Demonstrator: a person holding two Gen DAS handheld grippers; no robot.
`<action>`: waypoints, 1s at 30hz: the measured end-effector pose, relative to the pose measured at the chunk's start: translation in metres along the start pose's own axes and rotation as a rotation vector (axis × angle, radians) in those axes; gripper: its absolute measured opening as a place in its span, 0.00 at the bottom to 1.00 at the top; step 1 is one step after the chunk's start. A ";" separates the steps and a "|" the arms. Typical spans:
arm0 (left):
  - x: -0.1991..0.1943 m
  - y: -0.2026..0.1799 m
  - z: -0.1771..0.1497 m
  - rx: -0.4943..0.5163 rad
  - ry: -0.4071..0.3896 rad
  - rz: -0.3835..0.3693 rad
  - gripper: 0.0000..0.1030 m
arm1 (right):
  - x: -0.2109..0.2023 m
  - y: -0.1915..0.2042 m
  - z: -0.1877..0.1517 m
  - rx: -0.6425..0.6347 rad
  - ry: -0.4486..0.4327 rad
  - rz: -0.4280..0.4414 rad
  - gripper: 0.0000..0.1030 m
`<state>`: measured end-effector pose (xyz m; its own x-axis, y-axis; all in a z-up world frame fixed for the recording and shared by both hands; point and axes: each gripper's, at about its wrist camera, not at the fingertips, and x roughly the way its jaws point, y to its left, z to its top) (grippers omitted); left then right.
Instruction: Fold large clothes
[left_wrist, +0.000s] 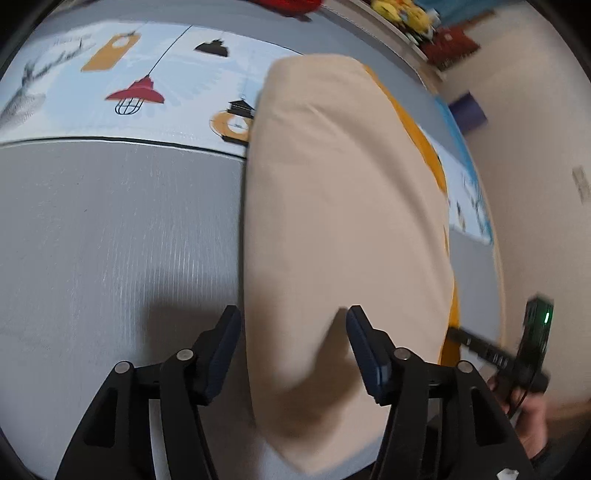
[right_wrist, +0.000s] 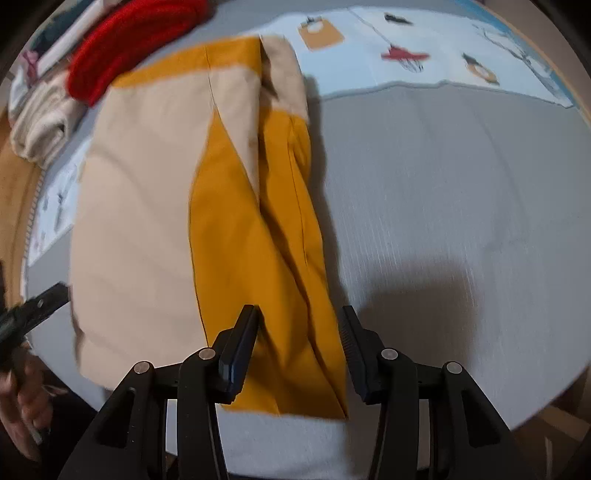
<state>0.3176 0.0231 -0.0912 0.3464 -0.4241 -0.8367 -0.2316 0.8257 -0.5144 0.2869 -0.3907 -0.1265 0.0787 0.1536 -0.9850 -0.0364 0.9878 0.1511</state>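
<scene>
A beige and mustard-yellow garment (left_wrist: 343, 206) lies folded into a long strip on the grey table (left_wrist: 110, 240). In the left wrist view my left gripper (left_wrist: 293, 317) is open, its fingers either side of the garment's near beige end, just above it. In the right wrist view the garment (right_wrist: 236, 229) shows beige on the left and yellow on the right. My right gripper (right_wrist: 299, 314) is open, its fingers straddling the near yellow edge. The right gripper also shows at the right edge of the left wrist view (left_wrist: 480, 347).
A light blue mat with lamp pictures (left_wrist: 155, 88) lies across the far side of the table. A red knitted garment (right_wrist: 125, 40) and a folded cream garment (right_wrist: 40, 125) sit at the far left in the right wrist view. A beige wall (left_wrist: 535, 184) rises on the right.
</scene>
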 end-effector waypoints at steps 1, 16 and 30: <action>0.005 0.006 0.006 -0.034 0.005 -0.024 0.55 | -0.001 -0.002 0.004 -0.001 -0.009 0.007 0.49; 0.073 0.031 0.053 -0.187 0.001 -0.301 0.65 | 0.043 -0.025 0.015 0.028 0.075 0.122 0.43; -0.015 0.062 0.097 -0.140 -0.205 -0.171 0.35 | 0.029 0.052 0.034 -0.021 -0.071 0.225 0.15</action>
<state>0.3861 0.1162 -0.0922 0.5646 -0.4566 -0.6876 -0.2726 0.6831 -0.6775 0.3208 -0.3343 -0.1443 0.1357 0.3719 -0.9183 -0.0817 0.9279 0.3638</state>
